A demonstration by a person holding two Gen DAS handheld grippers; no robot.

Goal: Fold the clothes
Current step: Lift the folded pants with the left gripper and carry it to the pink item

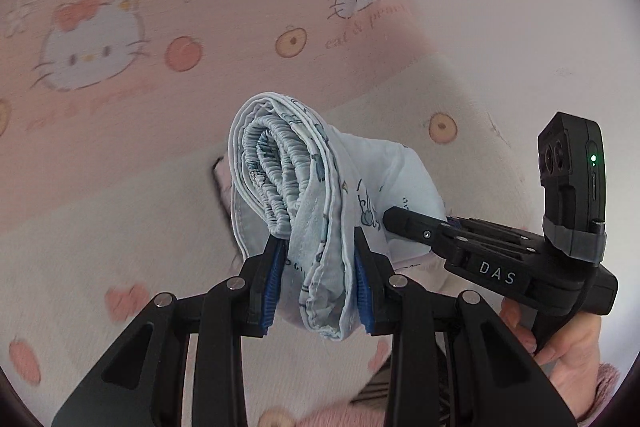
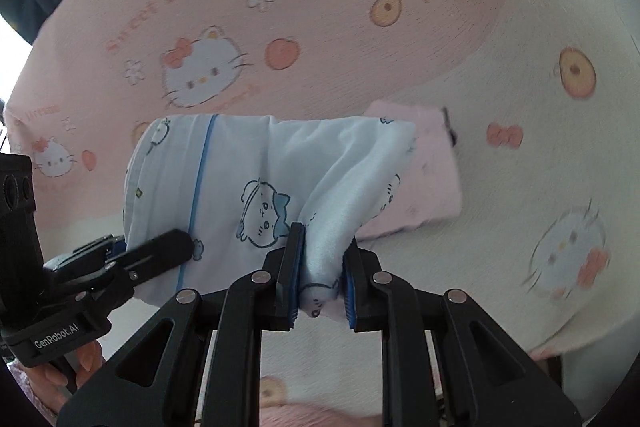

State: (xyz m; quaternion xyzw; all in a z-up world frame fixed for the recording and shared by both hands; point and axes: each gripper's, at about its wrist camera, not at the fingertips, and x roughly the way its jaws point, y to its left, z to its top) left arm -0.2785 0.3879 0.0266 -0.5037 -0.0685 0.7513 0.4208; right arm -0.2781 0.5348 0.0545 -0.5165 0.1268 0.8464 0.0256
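Observation:
A light blue garment (image 1: 304, 195) with cartoon prints and an elastic waistband is folded into a thick bundle and held up off the bed. My left gripper (image 1: 316, 259) is shut on one end of it, the folded edges bunched between the blue pads. My right gripper (image 2: 322, 267) is shut on the other end of the same garment (image 2: 248, 179). Each gripper shows in the other's view: the right gripper (image 1: 390, 217) at the right of the left wrist view, the left gripper (image 2: 188, 241) at the lower left of the right wrist view. The garment hangs level between them.
A pink and white bedsheet (image 2: 280, 7) with cat and fruit prints covers the surface below. A folded pink garment (image 2: 428, 179) lies on the sheet just behind the blue one. A hand (image 1: 568, 351) in a pink fuzzy sleeve holds the right gripper.

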